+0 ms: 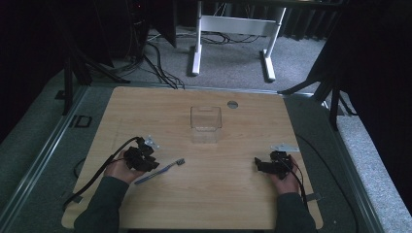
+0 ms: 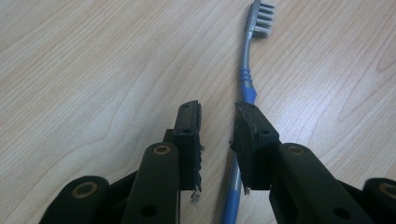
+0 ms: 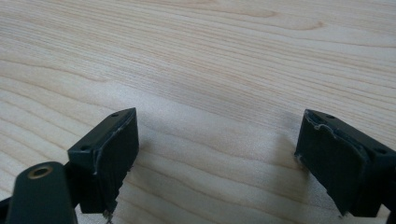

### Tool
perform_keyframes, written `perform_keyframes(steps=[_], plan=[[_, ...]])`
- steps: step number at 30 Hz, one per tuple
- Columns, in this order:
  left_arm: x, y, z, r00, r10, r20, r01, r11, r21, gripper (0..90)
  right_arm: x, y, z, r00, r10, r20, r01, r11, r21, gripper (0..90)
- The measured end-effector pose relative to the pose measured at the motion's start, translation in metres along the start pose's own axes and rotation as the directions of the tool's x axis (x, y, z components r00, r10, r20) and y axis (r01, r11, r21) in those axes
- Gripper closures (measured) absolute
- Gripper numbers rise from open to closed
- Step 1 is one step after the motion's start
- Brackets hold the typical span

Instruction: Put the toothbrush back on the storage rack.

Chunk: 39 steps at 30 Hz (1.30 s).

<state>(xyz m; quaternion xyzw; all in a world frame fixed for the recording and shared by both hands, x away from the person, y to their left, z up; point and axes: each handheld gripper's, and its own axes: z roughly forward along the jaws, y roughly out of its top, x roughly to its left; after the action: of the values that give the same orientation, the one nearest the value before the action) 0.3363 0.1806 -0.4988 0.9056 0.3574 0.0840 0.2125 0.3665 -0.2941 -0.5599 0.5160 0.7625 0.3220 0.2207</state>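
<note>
A blue-handled toothbrush (image 1: 160, 171) lies flat on the wooden table (image 1: 218, 199), its grey bristle head (image 2: 261, 18) pointing away from the person. My left gripper (image 1: 153, 163) hovers over the handle's near half. In the left gripper view the jaws (image 2: 217, 107) stand a narrow gap apart. The handle (image 2: 246, 79) runs under the right jaw's tip and into the gap, and neither pad presses on it. My right gripper (image 1: 258, 164) rests at the table's right side. Its jaws (image 3: 220, 116) are spread wide over bare wood.
A clear plastic box (image 1: 206, 124) stands at the table's middle, beyond both grippers. A grey round cap (image 1: 232, 104) sits in the tabletop near the far edge. On the floor behind the table are a white desk frame (image 1: 233, 24) and cables (image 1: 160, 68).
</note>
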Motion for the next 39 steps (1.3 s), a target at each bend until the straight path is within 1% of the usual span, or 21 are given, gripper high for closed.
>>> perform_keyframes(steps=[9, 13, 19, 23, 28, 30, 39], plan=[[-0.003, 0.001, 0.005, 0.9999, 0.001, 0.011, -0.001, 0.9998, 0.018, 72.2, 0.0, 0.0, 0.0, 1.0, 0.0, 0.0, 0.0, 1.0, 0.0, 12.6], [-0.003, 0.001, 0.006, 0.9999, 0.008, 0.015, -0.008, 0.9995, 0.029, 72.4, 0.0, 0.0, 0.0, 1.0, 0.001, 0.0, -0.001, 1.0, 0.0, 12.6], [-0.007, 0.005, 0.01, 0.9995, 0.031, 0.012, -0.031, 0.9979, 0.057, 72.5, 0.0, 0.0, 0.0, 1.0, 0.001, 0.0, -0.001, 1.0, 0.0, 12.6], [-0.009, 0.008, 0.012, 0.9993, 0.034, 0.015, -0.034, 0.9973, 0.065, 72.8, 0.0, 0.0, 0.0, 1.0, 0.001, 0.0, -0.001, 1.0, 0.0, 12.6], [-0.011, 0.011, 0.013, 0.9988, 0.045, 0.017, -0.047, 0.9956, 0.081, 73.7, 0.0, 0.0, 0.0, 1.0, 0.001, 0.0, -0.001, 1.0, 0.0, 12.6], [-0.011, 0.012, 0.014, 0.9985, 0.048, 0.025, -0.05, 0.9951, 0.085, 74.0, 0.0, 0.0, 0.0, 1.0, 0.001, 0.0, -0.001, 1.0, 0.0, 12.6], [-0.014, 0.011, 0.021, 0.9974, 0.058, 0.042, -0.063, 0.9903, 0.124, 74.1, 0.0, 0.0, 0.0, 1.0, 0.001, 0.0, -0.001, 1.0, 0.0, 12.6]])
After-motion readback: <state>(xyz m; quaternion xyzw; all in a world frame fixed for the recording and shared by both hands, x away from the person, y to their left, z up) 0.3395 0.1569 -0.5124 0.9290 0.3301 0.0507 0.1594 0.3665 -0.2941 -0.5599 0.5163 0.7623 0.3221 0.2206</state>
